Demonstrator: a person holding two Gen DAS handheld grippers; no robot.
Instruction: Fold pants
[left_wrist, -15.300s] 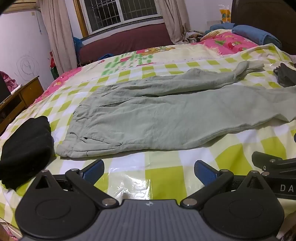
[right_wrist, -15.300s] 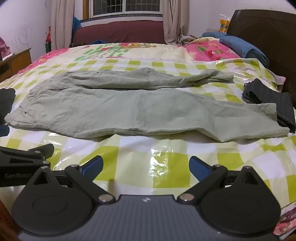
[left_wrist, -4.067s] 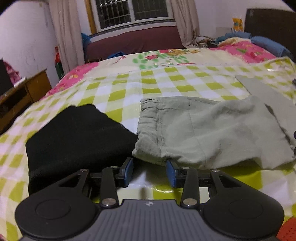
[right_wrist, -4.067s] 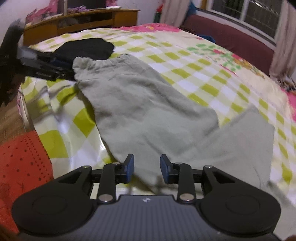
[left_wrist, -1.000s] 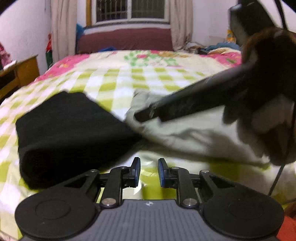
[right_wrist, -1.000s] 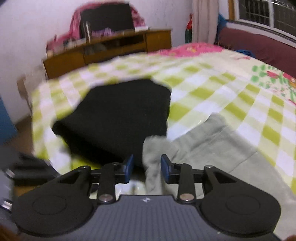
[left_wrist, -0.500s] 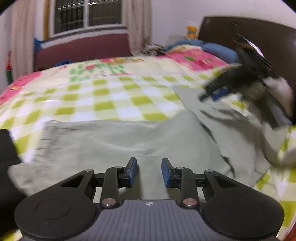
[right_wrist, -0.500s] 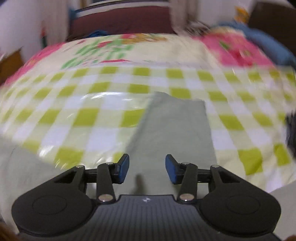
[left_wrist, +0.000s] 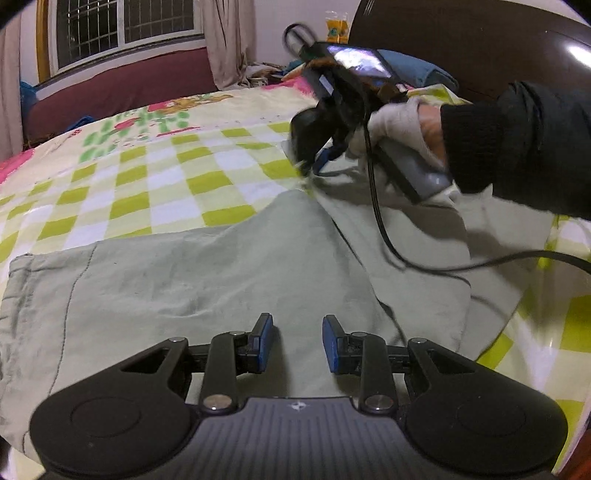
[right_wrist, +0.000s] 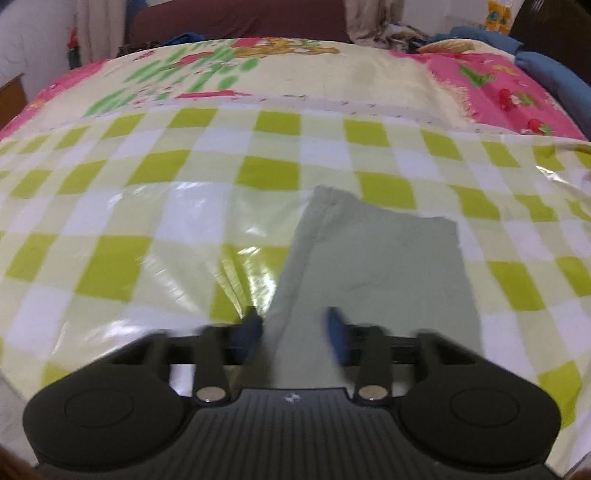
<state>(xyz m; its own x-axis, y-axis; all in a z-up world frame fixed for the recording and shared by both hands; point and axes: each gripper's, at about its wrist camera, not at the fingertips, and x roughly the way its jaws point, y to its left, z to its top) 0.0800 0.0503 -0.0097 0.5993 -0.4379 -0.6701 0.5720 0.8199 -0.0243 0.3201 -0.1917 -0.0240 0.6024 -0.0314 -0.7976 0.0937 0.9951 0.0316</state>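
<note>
Here the pants leg lies between the right claw.

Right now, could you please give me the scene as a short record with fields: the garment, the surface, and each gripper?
garment: grey-green pants, lying on the bed
surface: yellow-green checked bed cover
left gripper: open, over the pants, gripping nothing
right gripper: jaws closing, with the edge of the pant leg between them
image quality: the right wrist view is blurred, so contact with the cloth is unclear
</note>
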